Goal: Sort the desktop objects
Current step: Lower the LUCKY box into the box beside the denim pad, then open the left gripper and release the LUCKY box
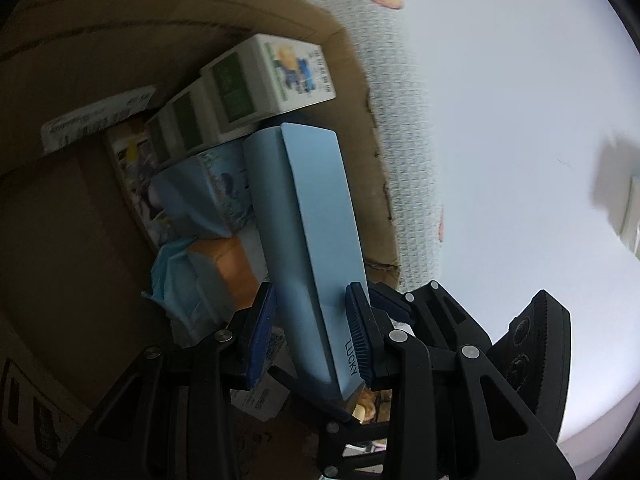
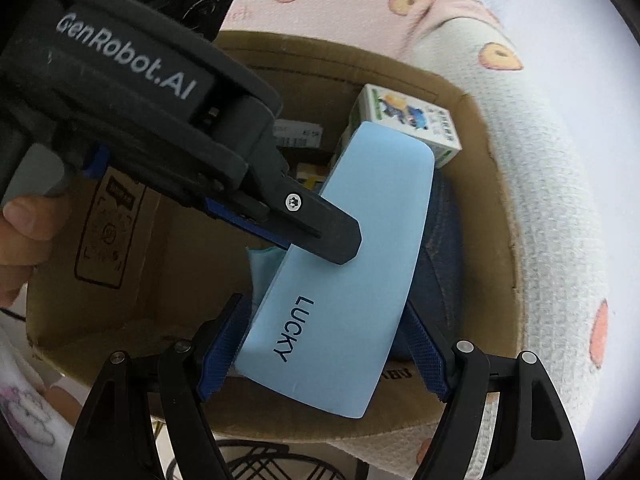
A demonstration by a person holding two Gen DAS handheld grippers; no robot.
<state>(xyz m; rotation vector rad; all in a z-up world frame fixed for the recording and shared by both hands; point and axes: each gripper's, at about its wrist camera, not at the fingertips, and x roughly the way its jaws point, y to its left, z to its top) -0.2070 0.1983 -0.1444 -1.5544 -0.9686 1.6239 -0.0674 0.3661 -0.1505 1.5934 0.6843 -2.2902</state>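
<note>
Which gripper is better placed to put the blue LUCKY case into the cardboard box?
Left. The left gripper already clamps the blue LUCKY case over the cardboard box; the right gripper only straddles it.

Black fingers point(image 1: 256, 340), ribbed blue pads point(image 2: 220, 356)

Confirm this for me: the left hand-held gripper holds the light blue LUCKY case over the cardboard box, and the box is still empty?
Not quite. The left hand-held gripper does hold the light blue LUCKY case over the cardboard box, but the box is not empty. The left wrist view shows green-and-white cartons and other packets already inside.
</note>
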